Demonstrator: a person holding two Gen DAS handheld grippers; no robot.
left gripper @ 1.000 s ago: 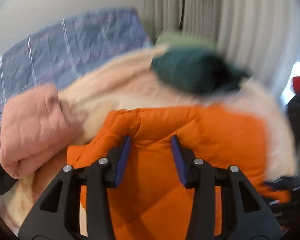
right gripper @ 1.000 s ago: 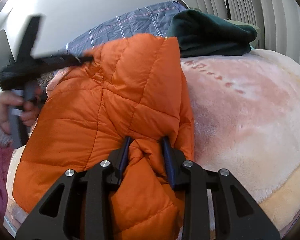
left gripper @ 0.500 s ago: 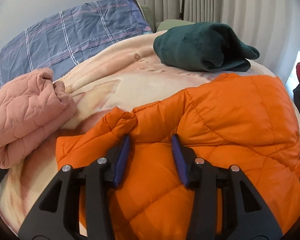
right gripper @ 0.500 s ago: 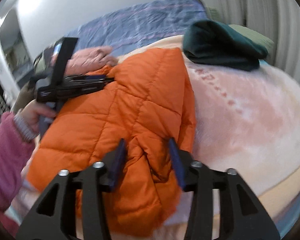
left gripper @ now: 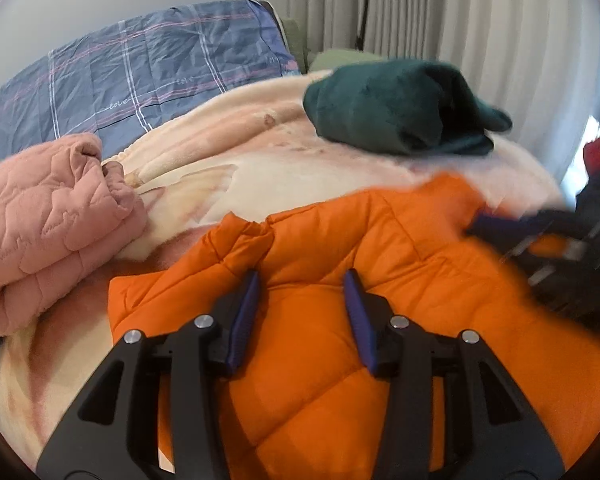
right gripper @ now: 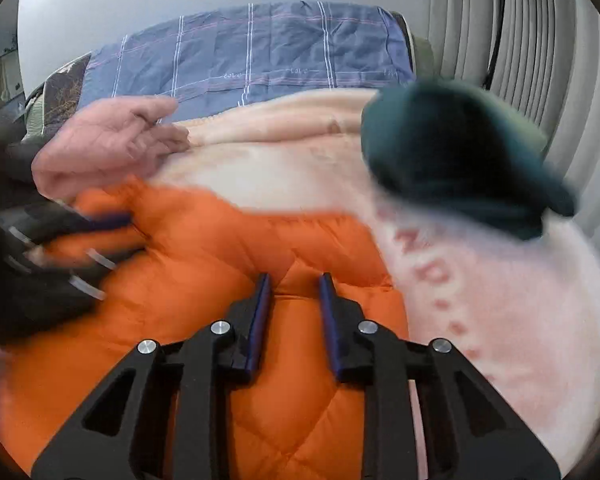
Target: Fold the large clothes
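Now the left gripper (left gripper: 300, 300) sits low in its own view with its blue-padded jaws spread over the quilted orange puffer jacket (left gripper: 340, 340). The padding bulges up between the pads, but whether they actually press it I cannot tell. In the right wrist view the right gripper (right gripper: 294, 304) has just been narrowing its jaws. They stand parted over the jacket's surface with fabric lying beneath the gap, seemingly released rather than clenched, though blur leaves some doubt.

That jacket lies spread across the lower middle of both views on a cream fleece blanket (left gripper: 260, 168), probably laid flat there so it can be folded. A folded dark green fleece garment (left gripper: 400, 112) rests at the upper right and a rolled pink quilted garment (left gripper: 48, 220) at the left edge, both apart from the jacket and likely set aside as done. Behind them a blue checked duvet (left gripper: 140, 68) fills the upper left, with pale pleated curtains (left gripper: 480, 28) at the upper right.
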